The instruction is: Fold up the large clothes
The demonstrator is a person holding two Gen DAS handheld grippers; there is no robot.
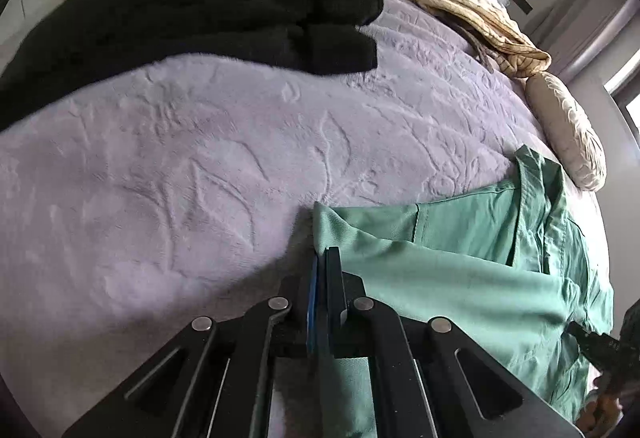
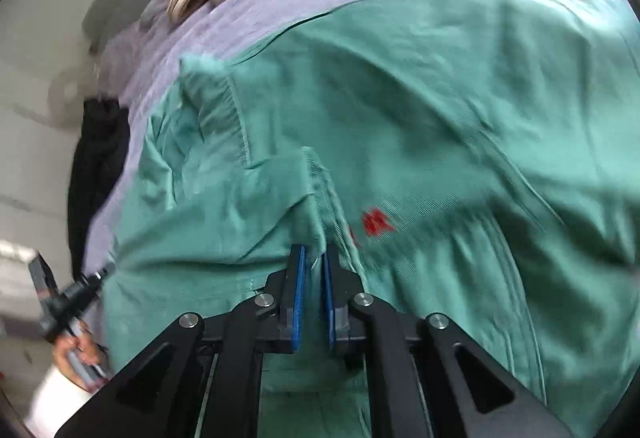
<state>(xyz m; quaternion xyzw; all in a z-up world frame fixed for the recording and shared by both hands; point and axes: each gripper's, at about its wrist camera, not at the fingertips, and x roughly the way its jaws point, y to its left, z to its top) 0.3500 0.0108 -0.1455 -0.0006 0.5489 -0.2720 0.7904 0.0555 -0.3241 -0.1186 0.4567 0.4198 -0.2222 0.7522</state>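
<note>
Black fleece clothing, folded, lay far ahead and left of the left gripper, whose jaws were pressed together on an edge of the green cotton shirt spread over the lilac embossed bedspread. The right gripper pinched a shirt fold between nearly closed blue pads, beside red embroidery.
</note>
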